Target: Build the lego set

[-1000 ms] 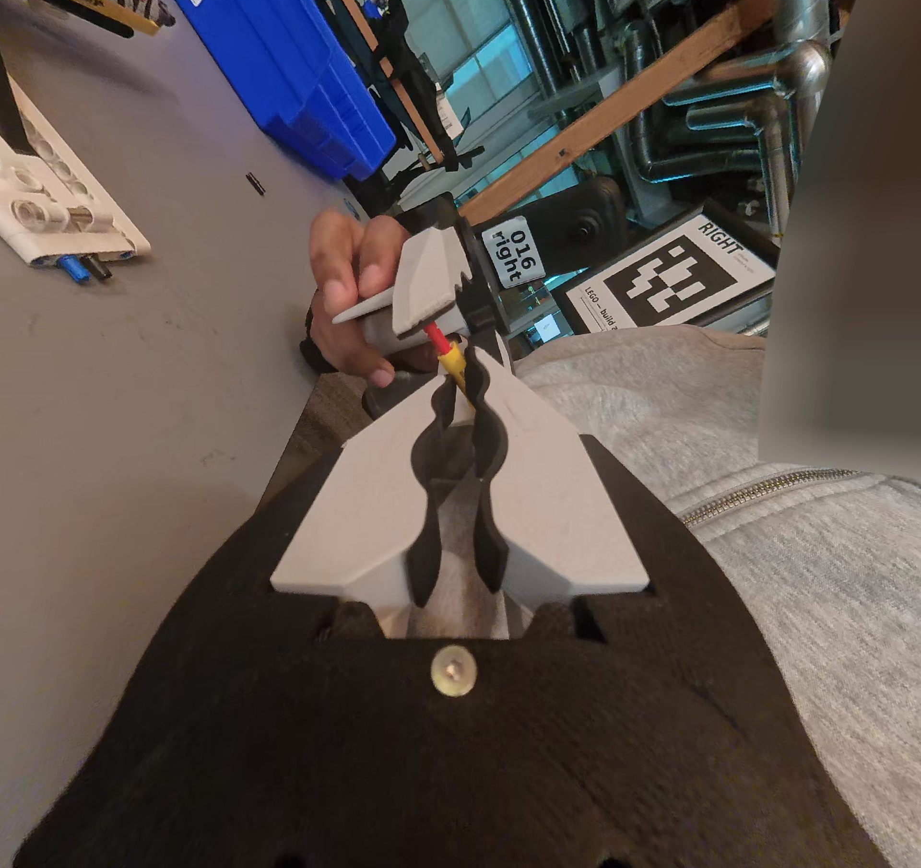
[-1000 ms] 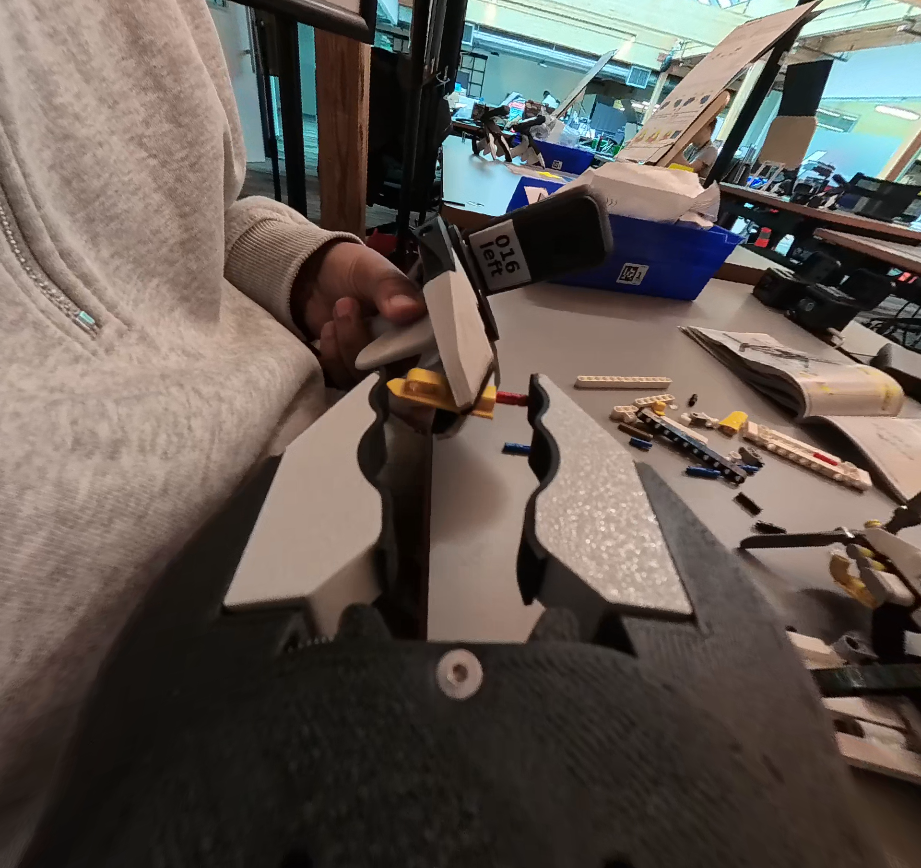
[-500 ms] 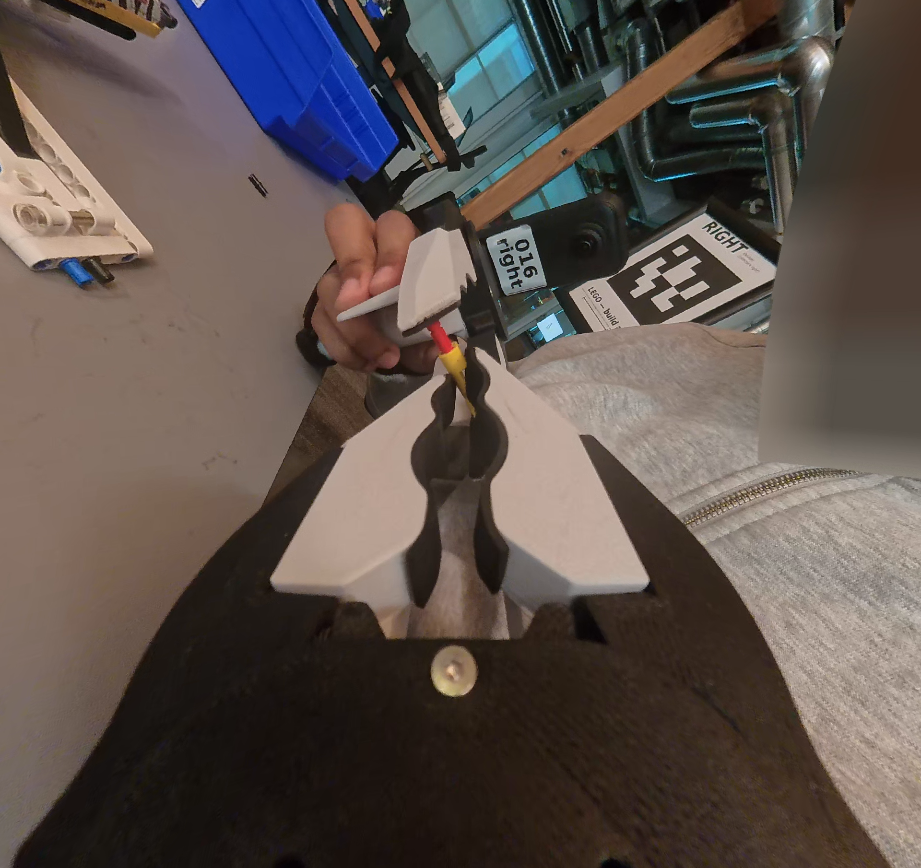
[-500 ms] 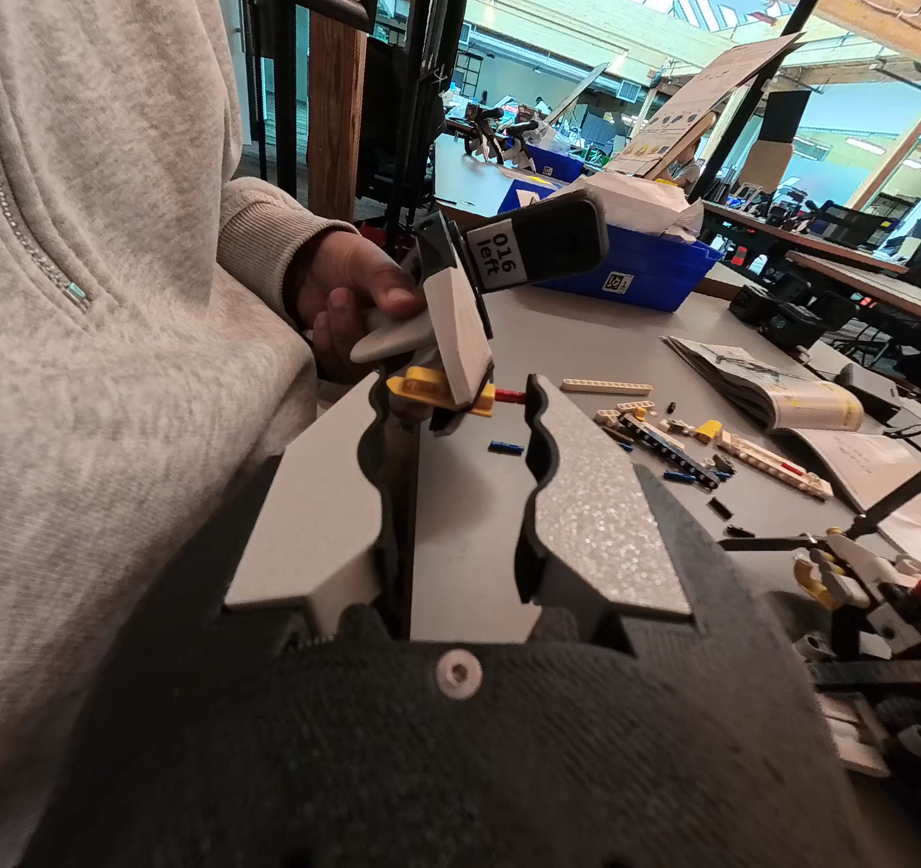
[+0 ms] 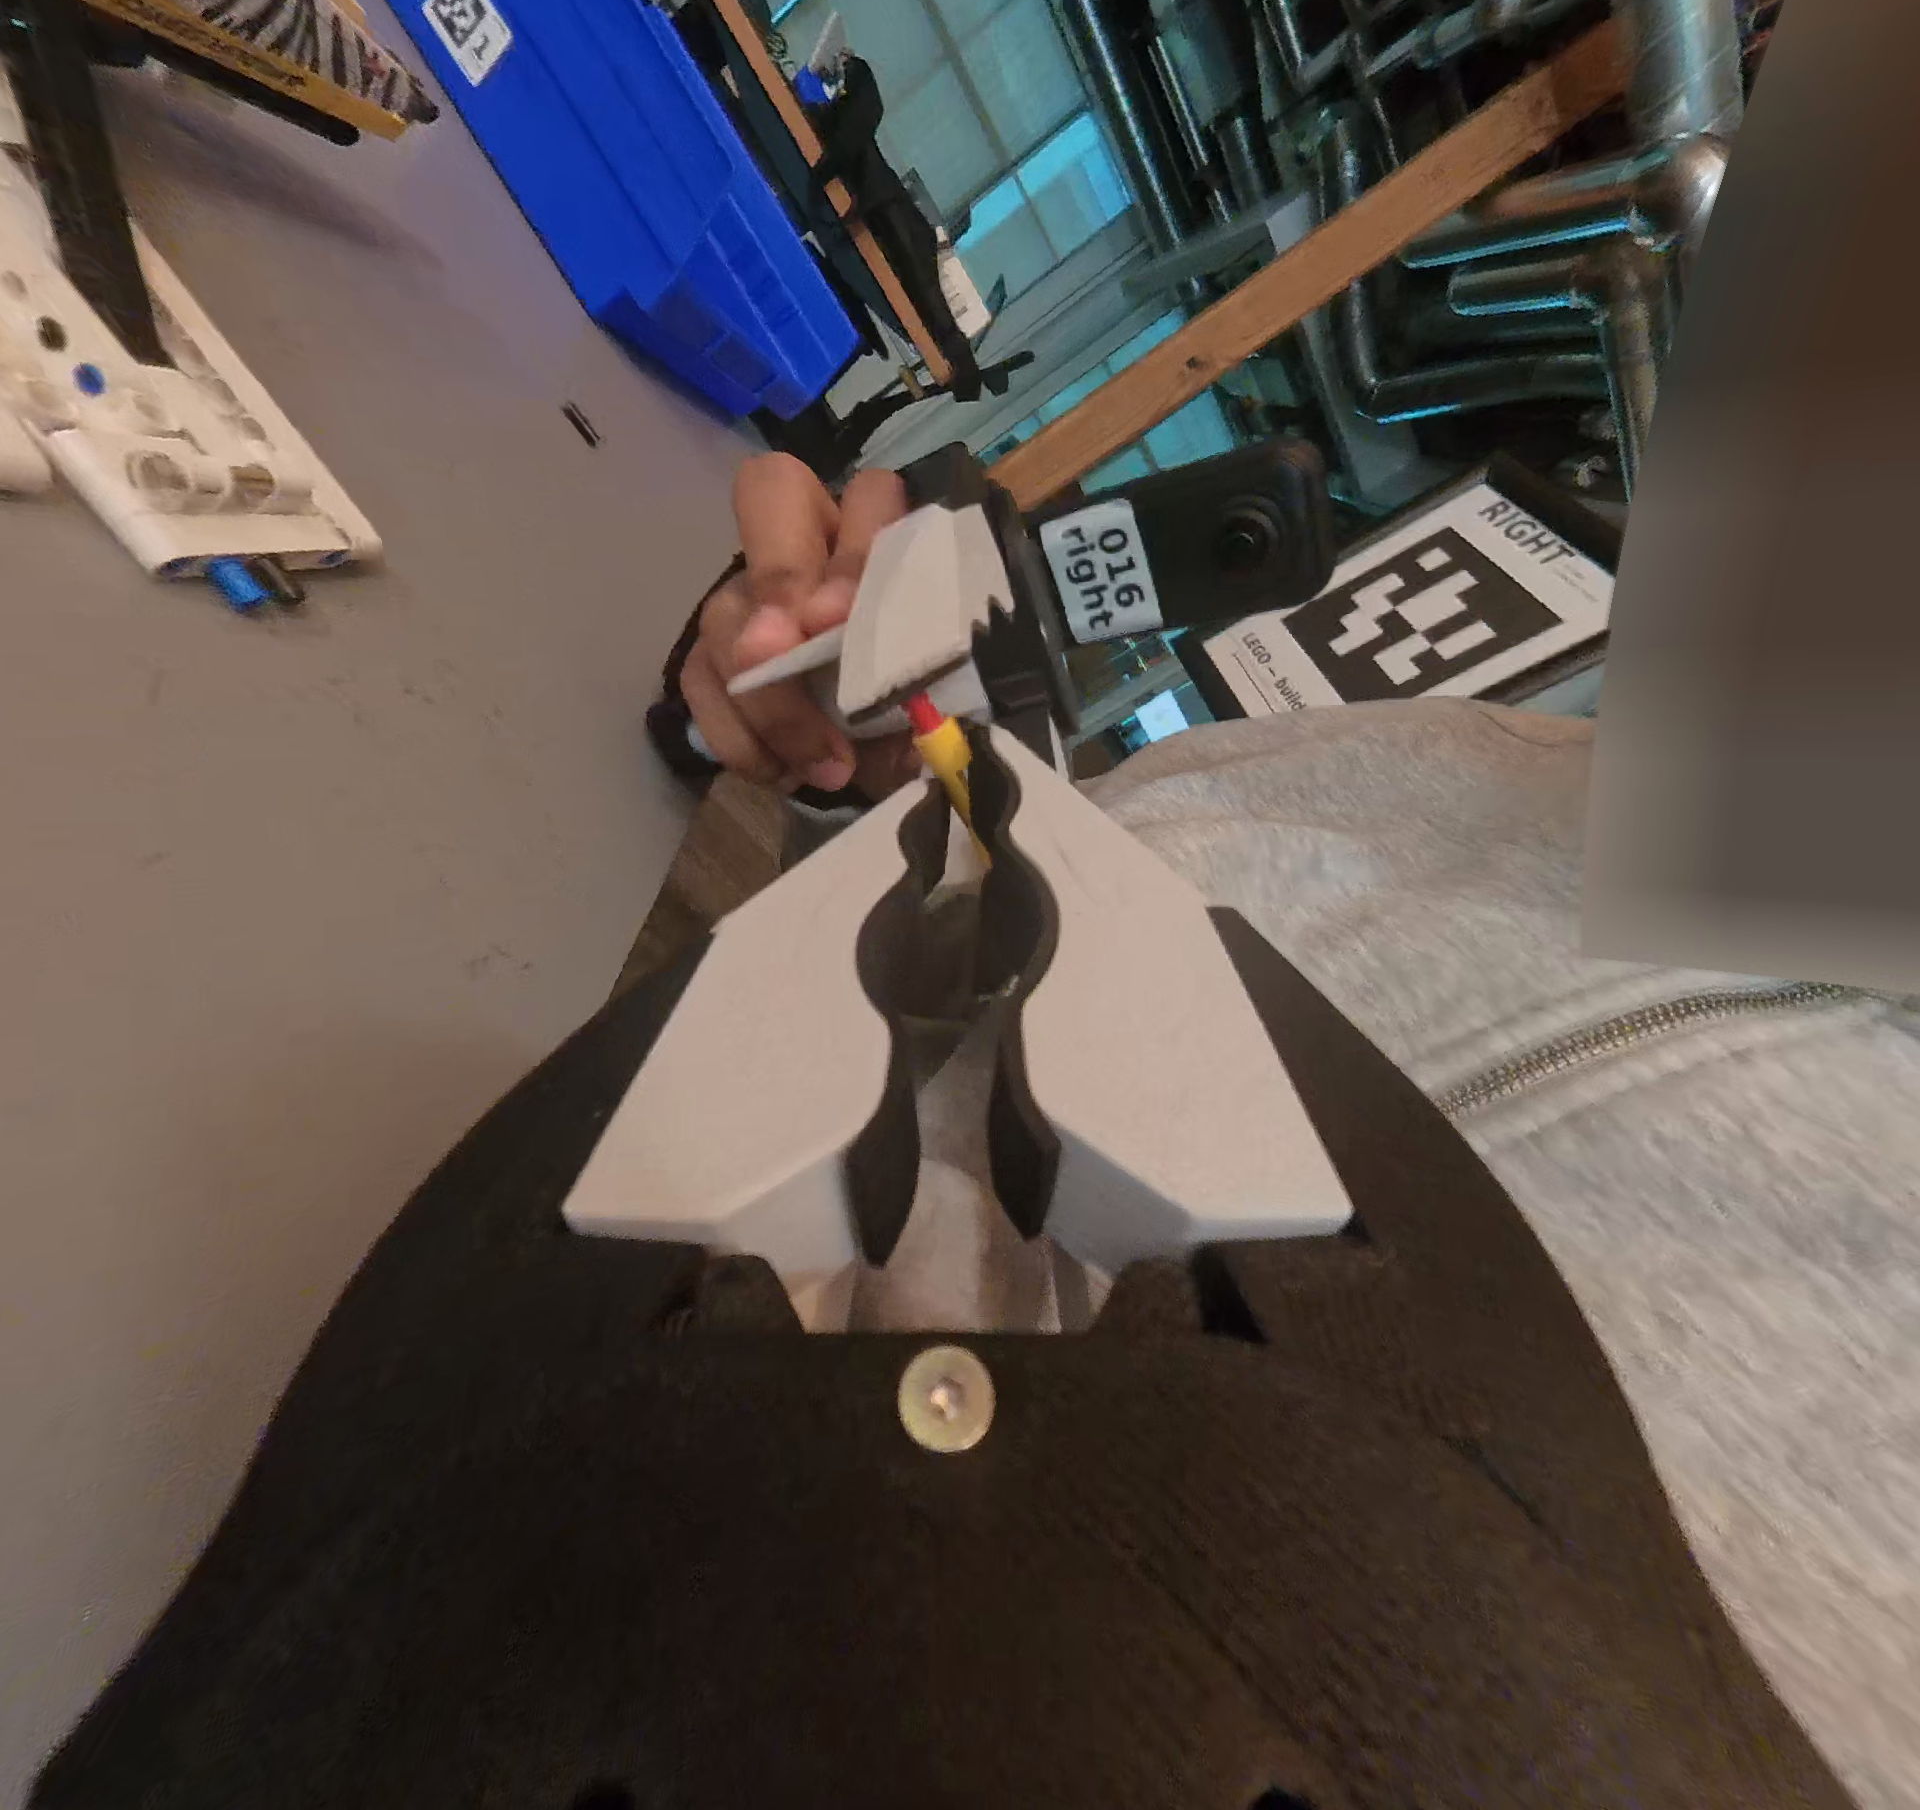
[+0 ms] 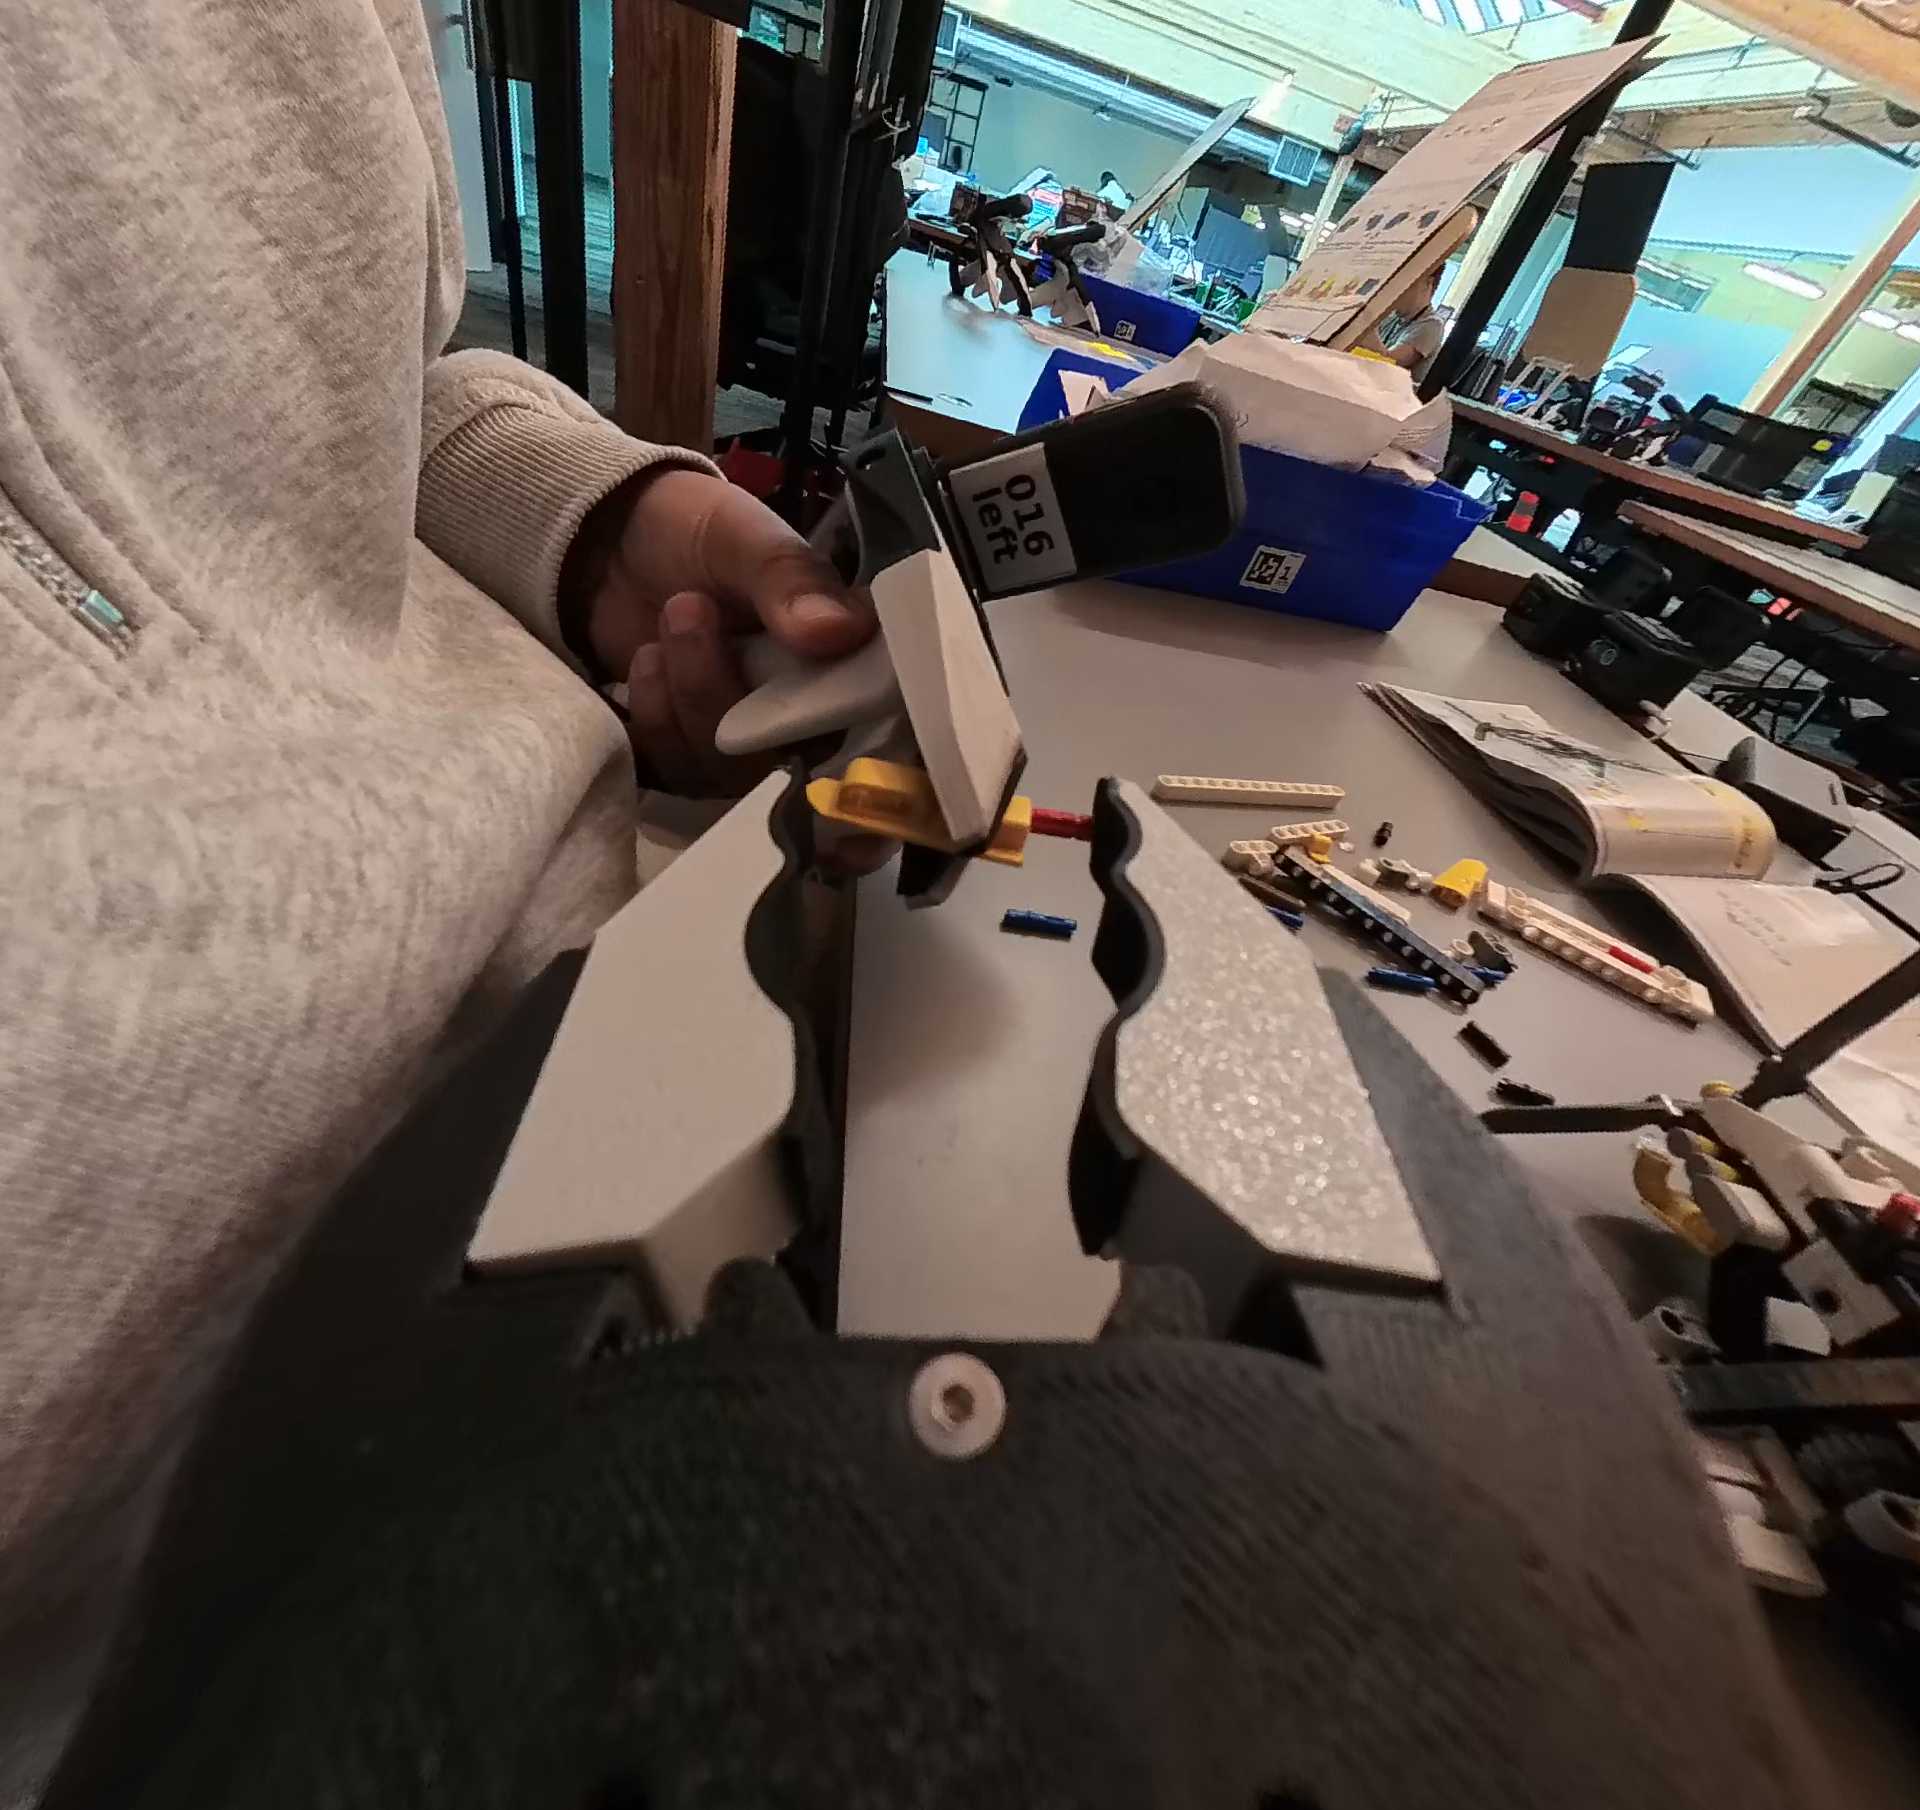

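My left gripper [image 5: 961, 789] is shut on a small yellow piece [image 5: 951, 758] with a red pin [image 5: 923, 716] sticking out of its end. It holds the piece in the air in front of a person's grey sweatshirt. In the right wrist view the yellow piece [image 6: 873, 804] and red pin [image 6: 1060, 822] lie across the gap of my right gripper [image 6: 951, 815], which is open. The pin's end is at the inner tip of its right finger [image 6: 1122, 825]. The left gripper [image 6: 961, 841] crosses in from above. The right gripper [image 5: 935, 690] faces the left one.
On the grey table [image 6: 1195, 700] lie a blue pin [image 6: 1039, 922], a white beam [image 6: 1247, 790], several loose pieces [image 6: 1351, 887] and an open booklet [image 6: 1621, 794]. A partly built model [image 6: 1766, 1241] is at the right. A blue bin [image 6: 1299, 555] stands behind. A white assembly [image 5: 177, 472] lies left. Only a small space, under 4 cm, lies between the two pairs of fingers.
Almost nothing. Both grippers have drifted slightly while the left stays shut on the yellow piece and the right stays open around the pin's end.
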A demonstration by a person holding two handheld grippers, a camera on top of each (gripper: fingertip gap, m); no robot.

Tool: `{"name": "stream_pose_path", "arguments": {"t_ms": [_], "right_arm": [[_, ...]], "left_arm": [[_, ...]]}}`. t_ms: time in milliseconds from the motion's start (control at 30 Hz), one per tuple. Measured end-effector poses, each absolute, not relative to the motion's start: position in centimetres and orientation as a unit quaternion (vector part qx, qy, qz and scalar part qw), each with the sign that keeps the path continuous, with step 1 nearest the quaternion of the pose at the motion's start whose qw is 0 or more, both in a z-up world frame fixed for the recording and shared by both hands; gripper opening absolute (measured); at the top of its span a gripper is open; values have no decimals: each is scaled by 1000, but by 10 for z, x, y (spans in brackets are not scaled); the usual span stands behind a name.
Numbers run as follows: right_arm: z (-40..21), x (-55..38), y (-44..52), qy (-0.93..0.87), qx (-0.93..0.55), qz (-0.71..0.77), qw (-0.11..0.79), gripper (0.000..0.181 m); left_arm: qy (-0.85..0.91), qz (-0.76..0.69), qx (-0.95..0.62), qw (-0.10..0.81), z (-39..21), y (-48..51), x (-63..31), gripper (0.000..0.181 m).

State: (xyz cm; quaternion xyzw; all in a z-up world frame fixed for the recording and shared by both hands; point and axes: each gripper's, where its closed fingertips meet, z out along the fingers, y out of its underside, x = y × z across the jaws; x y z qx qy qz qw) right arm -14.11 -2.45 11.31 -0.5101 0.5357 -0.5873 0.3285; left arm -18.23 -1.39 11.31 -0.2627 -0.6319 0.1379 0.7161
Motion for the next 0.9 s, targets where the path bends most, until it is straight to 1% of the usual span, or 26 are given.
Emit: {"name": "stream_pose_path", "arguments": {"t_ms": [33, 67, 367, 400, 500, 533, 633, 767, 900], "right_arm": [[113, -141, -24, 535, -512, -587, 327, 54], [112, -141, -23, 534, -517, -584, 327, 48], [110, -141, -25, 540, -518, -580, 320, 48], [109, -141, -27, 544, -516, -580, 318, 47], [113, -145, -33, 547, -501, -595, 308, 49], [115, -147, -35, 546, -492, -605, 305, 49], [119, -152, -39, 547, -477, -616, 306, 49], [121, -155, -44, 554, -464, -623, 301, 49], [116, -156, -45, 557, -477, -614, 291, 48]], "left_arm": [[-632, 137, -262, 717, 113, -14, -182, 3], [-630, 135, -262, 718, 113, -13, -182, 3], [-638, 158, -242, 713, 113, -23, -183, 4], [-636, 164, -232, 718, 115, -27, -183, 5], [-630, 167, -219, 726, 116, -32, -178, 17], [-629, 168, -218, 727, 117, -32, -177, 18], [-626, 174, -228, 725, 118, -29, -177, 17], [-623, 179, -239, 723, 120, -25, -179, 6], [-620, 173, -236, 728, 118, -24, -181, 6]]}}
